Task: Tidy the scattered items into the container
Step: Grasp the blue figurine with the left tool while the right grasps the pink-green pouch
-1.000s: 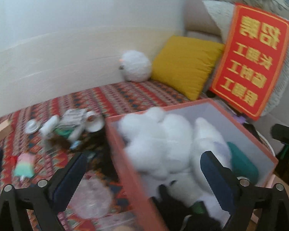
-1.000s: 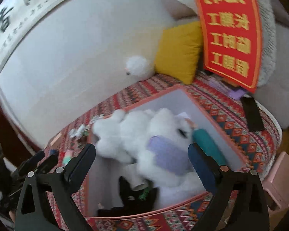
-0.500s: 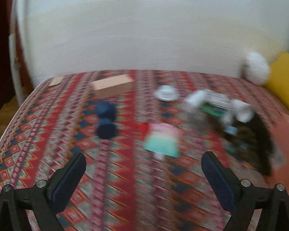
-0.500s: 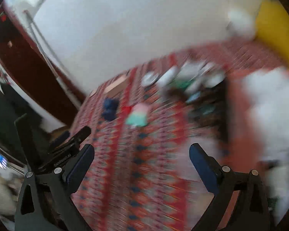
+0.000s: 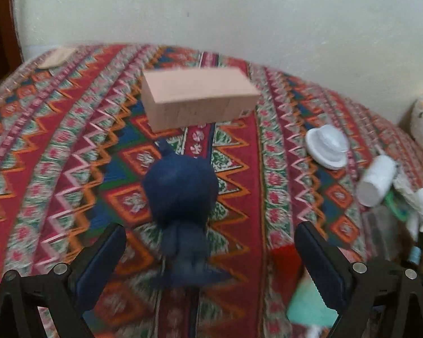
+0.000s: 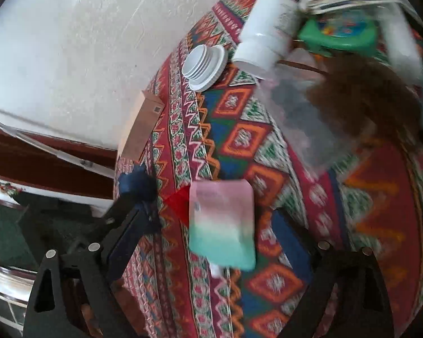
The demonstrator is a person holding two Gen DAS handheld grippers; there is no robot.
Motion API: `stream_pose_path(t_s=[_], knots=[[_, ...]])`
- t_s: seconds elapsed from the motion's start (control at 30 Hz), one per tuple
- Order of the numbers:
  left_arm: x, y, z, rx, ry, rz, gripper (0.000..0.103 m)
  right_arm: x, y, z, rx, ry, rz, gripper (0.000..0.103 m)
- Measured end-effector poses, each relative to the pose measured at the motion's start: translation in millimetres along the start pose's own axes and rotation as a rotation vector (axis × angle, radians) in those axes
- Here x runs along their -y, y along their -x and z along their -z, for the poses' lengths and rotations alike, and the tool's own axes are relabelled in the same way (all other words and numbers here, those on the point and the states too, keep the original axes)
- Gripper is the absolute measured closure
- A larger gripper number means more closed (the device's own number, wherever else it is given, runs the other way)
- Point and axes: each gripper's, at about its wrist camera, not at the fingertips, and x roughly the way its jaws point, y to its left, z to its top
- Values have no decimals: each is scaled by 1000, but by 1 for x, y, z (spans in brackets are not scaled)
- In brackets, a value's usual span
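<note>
Both wrist views look down close, sharing the blue figure point(image 5: 180, 194).

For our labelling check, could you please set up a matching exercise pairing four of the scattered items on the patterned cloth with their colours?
Things:
1. figurine
2. box
3. pouch
4. screw lid

Colours:
A. white
B. pink fading to teal
C. dark blue
D. pale pink-tan

Pairs: 1-C, 2-D, 3-B, 4-A
</note>
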Motion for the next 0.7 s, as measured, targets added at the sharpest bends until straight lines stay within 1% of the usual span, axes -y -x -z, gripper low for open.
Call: stream_pose_path(t_s=[0.03,0.07,0.1,0.13,0.17,0.27,0.3,0.33,0.4,0.47,0.57,0.7], knots=[[-1,-10,1,-21,13,4,9,-3,-3,-1,-3,21,18,23],[-2,-14,4,-22,16,-11,18,-8,-7,0,-21,64,51,36],[0,-13,7,-3,-2,-40,25,-7,-12,1,-59,75,54,72],[3,-11,10,20,-25,-70,49,-5,-18,4,-100,52,4,77],[4,-8,13,22,-41,-86,54,-1,-23,8,-136,25,-50,79],[-11,5,18,-2,40,-15,54,-7,-10,20,-110,34,-86,89],[-16,12,22,-8,57,-7,54,-10,-3,26,-100,35,-102,92],[-20,19,26,-13,70,-3,54,-16,5,32,-88,53,-95,94],[-27,35,37,-20,92,5,54,-28,23,46,-65,94,-84,95],[-33,55,53,-20,105,18,54,-42,45,66,-47,136,-90,95],[-36,90,78,-1,99,38,54,-61,82,99,-13,196,-101,95],[-31,145,114,33,71,72,54,-76,131,139,22,269,-120,95]])
